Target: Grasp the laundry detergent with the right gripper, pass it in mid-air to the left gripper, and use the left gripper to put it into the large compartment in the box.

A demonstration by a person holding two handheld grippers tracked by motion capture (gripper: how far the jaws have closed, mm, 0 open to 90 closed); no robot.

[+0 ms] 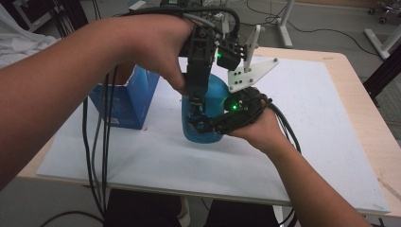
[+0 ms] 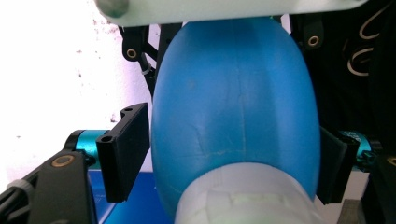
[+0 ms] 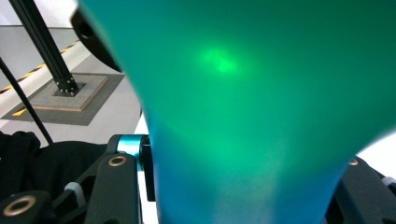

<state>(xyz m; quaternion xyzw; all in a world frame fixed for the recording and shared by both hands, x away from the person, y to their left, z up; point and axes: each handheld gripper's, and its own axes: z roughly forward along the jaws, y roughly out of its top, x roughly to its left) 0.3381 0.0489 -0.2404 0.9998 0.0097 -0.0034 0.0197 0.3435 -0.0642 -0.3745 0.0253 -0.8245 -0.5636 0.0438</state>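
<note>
A blue plastic bottle (image 1: 201, 134) stands upright on the white board (image 1: 312, 142) near the table's middle. My left gripper (image 1: 196, 101) comes down from above. In the left gripper view its black pads (image 2: 123, 154) sit against both sides of the bottle (image 2: 233, 116), just past the whitish neck (image 2: 243, 200). My right gripper (image 1: 208, 124) reaches in from the right and is shut on the bottle's lower body. In the right gripper view the bottle (image 3: 243, 93) sits between the jaws of that gripper (image 3: 243, 186), lit by a green glow.
An open blue carton (image 1: 125, 101) stands on the board just left of the bottle. The board lies on a wooden table (image 1: 373, 118). Cables hang from the left forearm over the table's front edge. A black frame post (image 3: 46, 51) stands on the floor beyond.
</note>
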